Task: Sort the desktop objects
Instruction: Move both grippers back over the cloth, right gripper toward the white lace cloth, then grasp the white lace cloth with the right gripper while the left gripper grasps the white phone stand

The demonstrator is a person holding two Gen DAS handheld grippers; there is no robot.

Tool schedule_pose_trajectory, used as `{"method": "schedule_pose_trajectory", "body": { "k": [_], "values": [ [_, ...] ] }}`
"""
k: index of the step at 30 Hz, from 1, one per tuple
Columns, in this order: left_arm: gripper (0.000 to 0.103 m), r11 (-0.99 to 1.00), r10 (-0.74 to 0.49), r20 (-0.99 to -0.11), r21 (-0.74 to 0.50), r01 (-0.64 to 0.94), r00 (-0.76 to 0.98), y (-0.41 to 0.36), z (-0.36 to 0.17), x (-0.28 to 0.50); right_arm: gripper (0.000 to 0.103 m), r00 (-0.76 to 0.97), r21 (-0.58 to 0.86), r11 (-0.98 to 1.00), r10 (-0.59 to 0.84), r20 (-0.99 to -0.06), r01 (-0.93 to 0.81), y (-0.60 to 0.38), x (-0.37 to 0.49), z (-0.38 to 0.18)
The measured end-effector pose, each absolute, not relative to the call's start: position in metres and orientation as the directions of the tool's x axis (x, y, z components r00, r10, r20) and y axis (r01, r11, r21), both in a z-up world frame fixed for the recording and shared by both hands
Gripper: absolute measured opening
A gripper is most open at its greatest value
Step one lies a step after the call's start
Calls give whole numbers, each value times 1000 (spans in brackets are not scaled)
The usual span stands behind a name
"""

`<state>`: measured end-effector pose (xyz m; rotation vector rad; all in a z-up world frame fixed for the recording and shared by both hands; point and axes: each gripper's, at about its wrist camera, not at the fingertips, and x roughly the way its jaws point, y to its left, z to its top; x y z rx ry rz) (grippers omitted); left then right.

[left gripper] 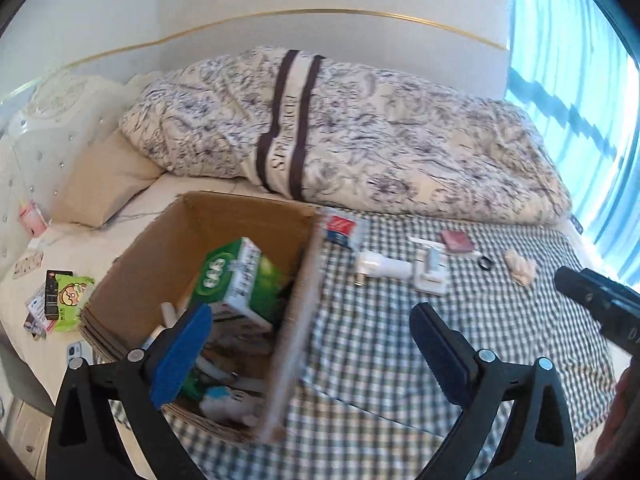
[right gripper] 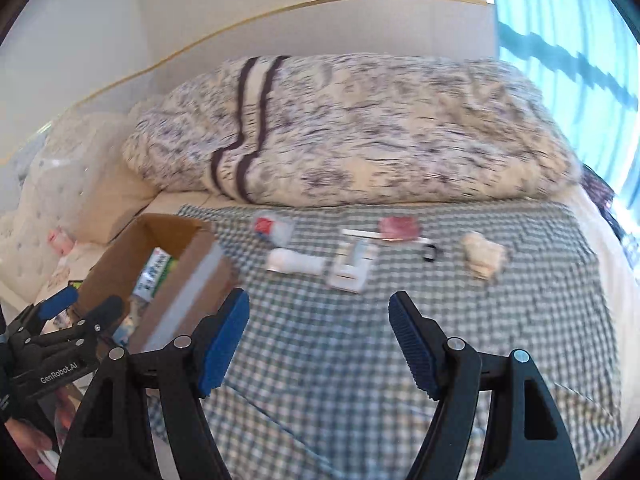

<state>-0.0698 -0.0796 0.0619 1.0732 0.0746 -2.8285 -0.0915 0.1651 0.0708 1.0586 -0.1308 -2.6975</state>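
Note:
A cardboard box (left gripper: 308, 272) (right gripper: 188, 280) stands at the left edge of a checked cloth (left gripper: 400, 344) (right gripper: 340, 340) and holds a green carton (left gripper: 236, 280) with other items. On the cloth lie a white plug (left gripper: 380, 269) (right gripper: 294, 261), a white flat piece (left gripper: 430, 276) (right gripper: 352, 266), a red-and-blue packet (left gripper: 340, 230) (right gripper: 272, 228), a dark red case (left gripper: 456, 240) (right gripper: 400, 227), a black ring (left gripper: 485, 262) (right gripper: 430, 255) and a crumpled tissue (left gripper: 520, 268) (right gripper: 482, 260). My left gripper (left gripper: 316, 348) (right gripper: 78, 304) hangs open over the box's right wall. My right gripper (right gripper: 320, 340) is open and empty above the cloth.
A patterned duvet (left gripper: 360, 136) (right gripper: 360, 132) is rolled up behind the cloth. A beige pillow (left gripper: 104, 184) lies at the back left. Small packets (left gripper: 60, 300) and a phone (left gripper: 78, 354) lie left of the box. A bright window (left gripper: 580, 80) is on the right.

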Motion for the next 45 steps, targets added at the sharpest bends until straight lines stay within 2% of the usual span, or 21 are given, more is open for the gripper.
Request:
{"method": "schedule_pose_trajectory", "body": {
  "k": [9,18,25,34,38,41,45],
  "values": [
    [103,-999,-44,-677,15,46,-734,-14,47,-85,72,-736,203,-976,-192,-649,75,256,-87,62],
    [103,-1000,-4,-697,25,-18,-717,34,2,-154,72,-706,212,-977,-150,-692,0,315,-157,24],
    [103,-1000,25,-738,-23,-12,-674,48,-49,-224,72,-657,179,-984,-126,-743,-14,329,-231,-22],
    [103,-999,23,-766,3,-39,-642,63,-115,-295,72,-622,72,-996,-27,-782,-48,332,-303,-91],
    [103,-998,14,-774,23,-50,-634,66,-137,-309,72,-597,88,-995,-38,-801,-54,335,-322,-120],
    [103,-994,-24,-739,87,-60,-673,74,-143,-312,72,-577,92,-994,-43,-816,-57,334,-330,-136],
    [103,-986,-55,-735,147,-80,-676,86,-147,-321,72,-584,26,-999,1,-812,-38,325,-335,-144]
  ]
}}
